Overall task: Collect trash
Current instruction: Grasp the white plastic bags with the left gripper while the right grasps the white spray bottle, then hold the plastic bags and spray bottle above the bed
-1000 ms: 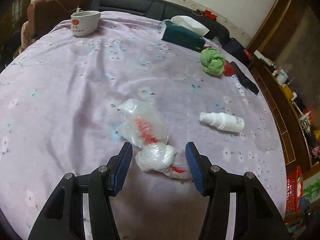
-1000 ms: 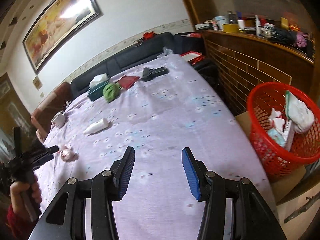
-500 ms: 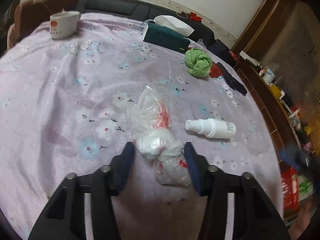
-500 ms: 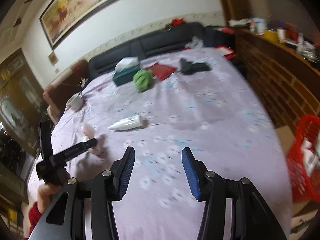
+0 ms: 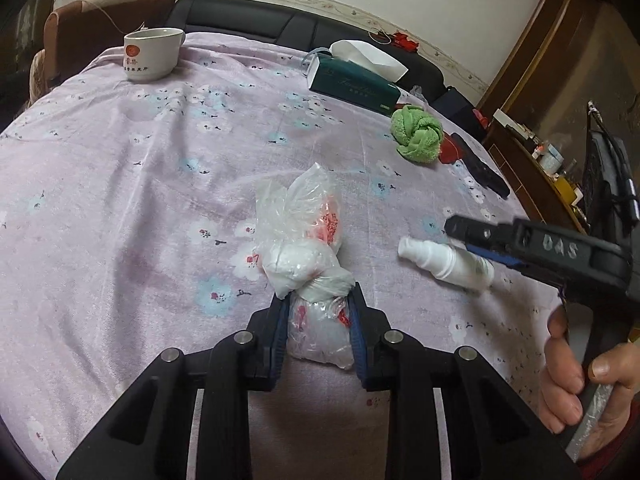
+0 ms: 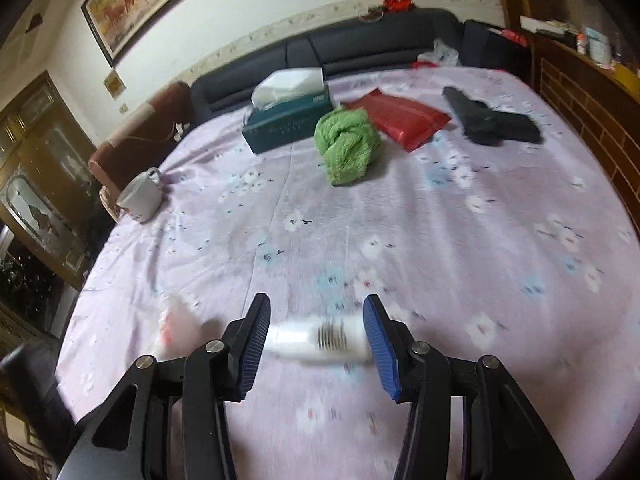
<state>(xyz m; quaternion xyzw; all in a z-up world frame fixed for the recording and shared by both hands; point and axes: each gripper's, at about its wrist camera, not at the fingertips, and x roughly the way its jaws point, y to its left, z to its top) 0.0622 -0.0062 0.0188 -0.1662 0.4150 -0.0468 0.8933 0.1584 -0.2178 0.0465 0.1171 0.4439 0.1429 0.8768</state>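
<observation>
A knotted clear plastic bag [image 5: 304, 248] with white stuffing and red print lies on the purple flowered cloth. My left gripper [image 5: 319, 312] is shut on the bag's near end. A white spray bottle [image 5: 444, 261] lies to the right of the bag. My right gripper [image 6: 316, 334] is open, its blue pads on either side of the blurred bottle [image 6: 320, 338]. In the left wrist view the right gripper [image 5: 460, 230] reaches in from the right, over the bottle. The bag shows as a pale blur [image 6: 176, 324] in the right wrist view.
A white mug [image 5: 150, 54] stands far left. A teal tissue box [image 5: 352, 82], a green towel ball [image 5: 416, 134], a red pouch [image 6: 400, 118] and a black object [image 6: 492, 122] lie at the far side. A dark sofa [image 6: 360, 42] backs the table.
My left gripper has closed on the bag's near end. My right gripper has swung away from the red basket, across the table, and now straddles the white bottle.
</observation>
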